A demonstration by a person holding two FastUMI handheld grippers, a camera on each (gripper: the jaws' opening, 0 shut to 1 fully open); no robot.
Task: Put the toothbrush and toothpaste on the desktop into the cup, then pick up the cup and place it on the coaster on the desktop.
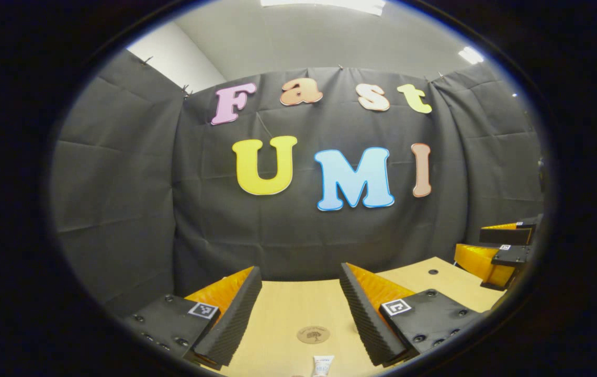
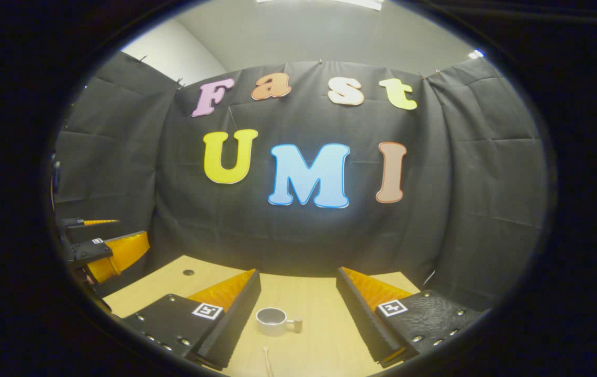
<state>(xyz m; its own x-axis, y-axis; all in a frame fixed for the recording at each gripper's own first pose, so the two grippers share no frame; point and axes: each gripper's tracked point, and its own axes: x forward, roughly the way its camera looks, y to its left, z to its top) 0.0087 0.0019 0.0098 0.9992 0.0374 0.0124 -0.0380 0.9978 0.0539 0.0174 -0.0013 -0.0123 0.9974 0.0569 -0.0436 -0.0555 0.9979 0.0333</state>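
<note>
Both grippers, left (image 1: 301,309) and right (image 2: 298,309), held high, jaws wide apart. Cup (image 2: 273,321), brush (image 2: 267,361), paste (image 1: 323,365), coaster (image 1: 313,334) all on desk (image 1: 288,309). Risk: tipping cup while inserting.

On the desk (image 1: 298,309), the coaster (image 1: 313,334) lies beyond the toothpaste (image 1: 323,365); the cup (image 2: 272,321) stands beyond what seems the toothbrush (image 2: 267,361).
</note>
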